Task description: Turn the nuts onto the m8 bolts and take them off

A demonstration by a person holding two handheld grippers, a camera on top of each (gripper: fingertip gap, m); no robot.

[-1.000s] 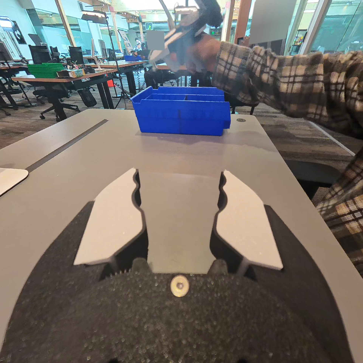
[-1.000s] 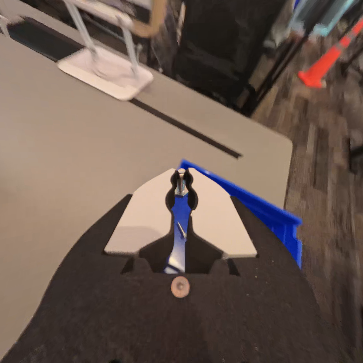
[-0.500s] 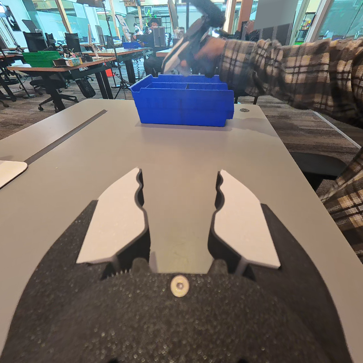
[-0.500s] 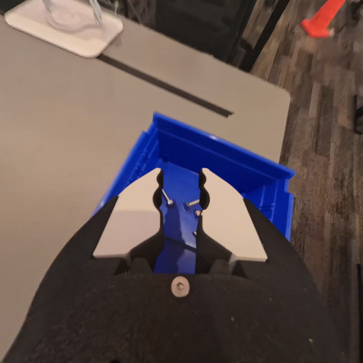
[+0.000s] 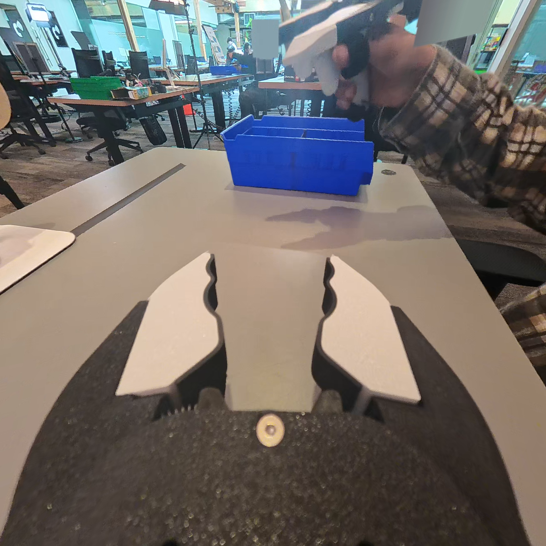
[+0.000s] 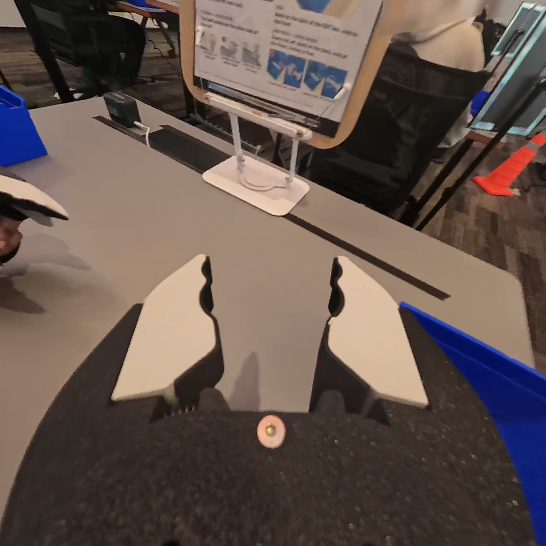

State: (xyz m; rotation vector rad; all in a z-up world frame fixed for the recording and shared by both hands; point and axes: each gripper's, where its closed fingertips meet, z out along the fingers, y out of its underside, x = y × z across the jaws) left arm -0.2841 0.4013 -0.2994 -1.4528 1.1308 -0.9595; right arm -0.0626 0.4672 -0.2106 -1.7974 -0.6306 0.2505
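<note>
My left gripper point(image 5: 269, 257) is open and empty, low over the grey table point(image 5: 177, 236). A blue divided bin point(image 5: 298, 159) stands at the table's far end, ahead of it. My right gripper point(image 6: 271, 260) is open and empty over bare table, with the bin's blue wall point(image 6: 487, 384) at its right. In the left wrist view the right gripper point(image 5: 305, 66) is blurred, held high above the bin by a hand in a plaid sleeve point(image 5: 461, 133). No bolt or nut shows in either view.
A white stand point(image 6: 257, 186) holding a printed sheet point(image 6: 277, 53) sits by the table's black slot point(image 6: 354, 245). A black adapter point(image 6: 121, 109) and a second blue bin point(image 6: 14, 130) lie far left. A finger point(image 6: 32, 201) of the left gripper shows at the left edge. Some 25 cm of space lies between my two pairs of fingers.
My right gripper was shut on a bolt over the bin. It opened, the bolt lay in the bin, and the gripper lifted and swung away to face the stand. The left gripper stayed open.
</note>
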